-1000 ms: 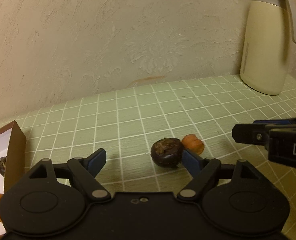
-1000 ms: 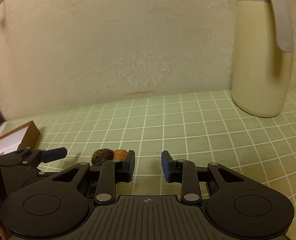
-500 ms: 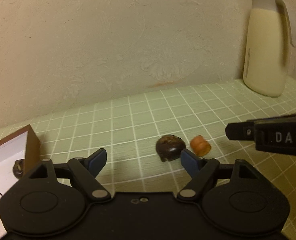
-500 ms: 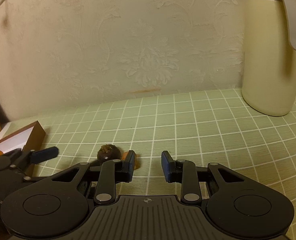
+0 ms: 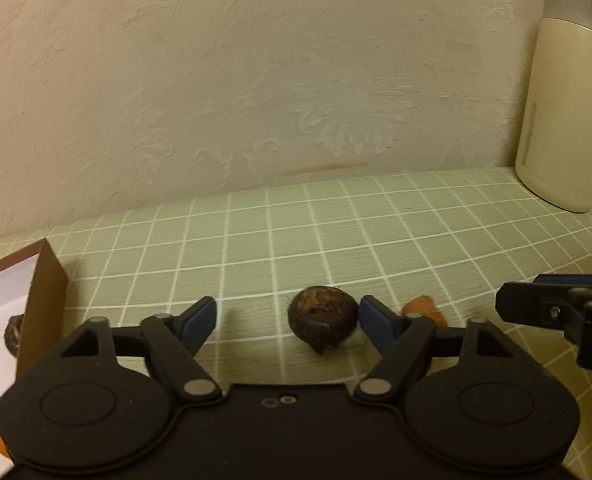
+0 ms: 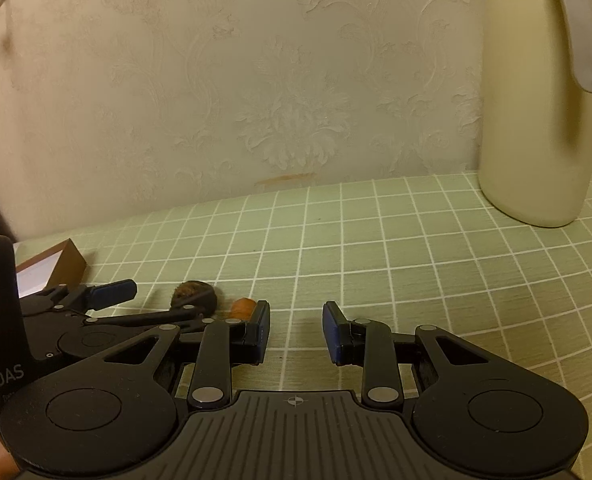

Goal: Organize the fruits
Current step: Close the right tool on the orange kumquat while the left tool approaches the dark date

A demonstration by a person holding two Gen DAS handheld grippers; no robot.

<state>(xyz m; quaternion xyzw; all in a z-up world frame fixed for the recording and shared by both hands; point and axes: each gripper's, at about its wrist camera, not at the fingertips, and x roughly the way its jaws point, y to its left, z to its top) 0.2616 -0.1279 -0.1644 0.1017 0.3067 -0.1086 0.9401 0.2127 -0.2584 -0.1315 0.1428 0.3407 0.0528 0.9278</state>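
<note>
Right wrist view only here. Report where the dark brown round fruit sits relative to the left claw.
Observer: The dark brown round fruit lies on the green gridded tablecloth between the left claw's fingers. It is close to the right pad and not pinched. The jaws are closing.
Operator: Now tell me what's inside the brown cardboard box.
Observer: In the brown cardboard box, a second dark fruit sits against the wall nearest the claw.

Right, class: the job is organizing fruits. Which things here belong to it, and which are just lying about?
Part of the job:
- dark brown fruit, between the closing left tongs
- orange fruit
- brown box

Lying about:
- cream jug
- right tongs, empty
- checked tablecloth
</note>
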